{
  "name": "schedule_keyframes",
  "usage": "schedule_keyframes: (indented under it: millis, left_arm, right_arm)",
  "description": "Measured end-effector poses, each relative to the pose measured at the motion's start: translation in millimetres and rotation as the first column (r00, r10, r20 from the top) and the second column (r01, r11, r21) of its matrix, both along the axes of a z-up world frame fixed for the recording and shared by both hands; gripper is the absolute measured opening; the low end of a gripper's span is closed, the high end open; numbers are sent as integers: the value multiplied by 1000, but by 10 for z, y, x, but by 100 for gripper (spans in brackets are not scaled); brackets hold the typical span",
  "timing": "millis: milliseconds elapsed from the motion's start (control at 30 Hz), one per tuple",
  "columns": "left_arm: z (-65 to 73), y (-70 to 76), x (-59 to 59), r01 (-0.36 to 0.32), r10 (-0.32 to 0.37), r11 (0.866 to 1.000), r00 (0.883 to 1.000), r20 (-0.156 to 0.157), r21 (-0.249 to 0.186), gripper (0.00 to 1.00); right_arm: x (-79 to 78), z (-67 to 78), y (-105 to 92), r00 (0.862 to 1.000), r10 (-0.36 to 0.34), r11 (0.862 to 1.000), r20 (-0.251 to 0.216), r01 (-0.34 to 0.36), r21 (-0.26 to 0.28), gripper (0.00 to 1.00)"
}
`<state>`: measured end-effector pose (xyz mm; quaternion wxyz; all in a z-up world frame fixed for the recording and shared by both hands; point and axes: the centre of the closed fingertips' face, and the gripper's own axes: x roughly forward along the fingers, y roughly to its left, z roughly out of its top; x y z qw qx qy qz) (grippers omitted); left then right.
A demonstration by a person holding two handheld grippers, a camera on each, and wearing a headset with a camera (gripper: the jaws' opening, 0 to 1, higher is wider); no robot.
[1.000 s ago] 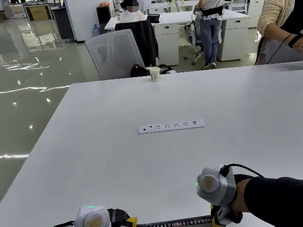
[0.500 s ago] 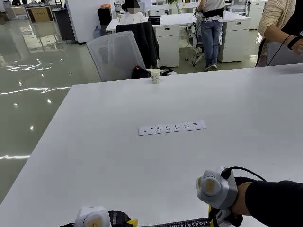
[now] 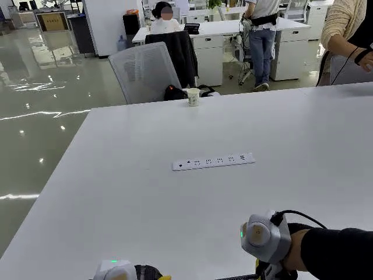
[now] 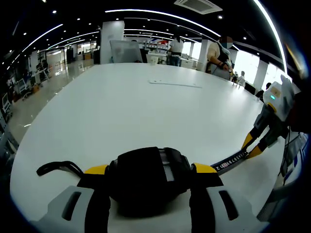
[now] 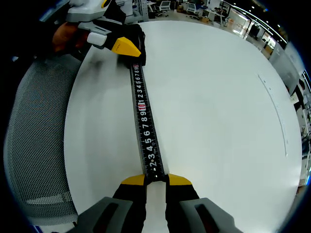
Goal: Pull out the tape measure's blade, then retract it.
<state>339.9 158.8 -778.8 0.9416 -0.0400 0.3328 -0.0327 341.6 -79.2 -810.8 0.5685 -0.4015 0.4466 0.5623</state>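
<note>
Right claw (image 5: 156,180) edged left, power strip (image 3: 214,161) beyond blade (image 5: 146,121)

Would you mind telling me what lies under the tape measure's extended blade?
The bare white table is beneath the blade. Its tip is hidden inside the right tongs, its root inside the case.

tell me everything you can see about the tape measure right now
The tape measure case is black, rounded and plastic-looking, with a black strap loop at its side. It sits clamped between the yellow-tipped jaws of the left gripper, close to the white table. Its blade is pulled out straight, dark with white numerals and a red mark, and its far end is pinched by the right gripper.
</note>
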Motion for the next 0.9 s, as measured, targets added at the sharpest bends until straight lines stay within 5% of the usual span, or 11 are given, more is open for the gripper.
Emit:
schedule_keyframes:
  millis: [900]
  left_arm:
    - [18, -3, -18, 1, -1, 1000, 1000, -2, 2, 62]
  right_arm:
    - [-9, 9, 96, 1000, 3, 1000, 11, -3, 0, 11]
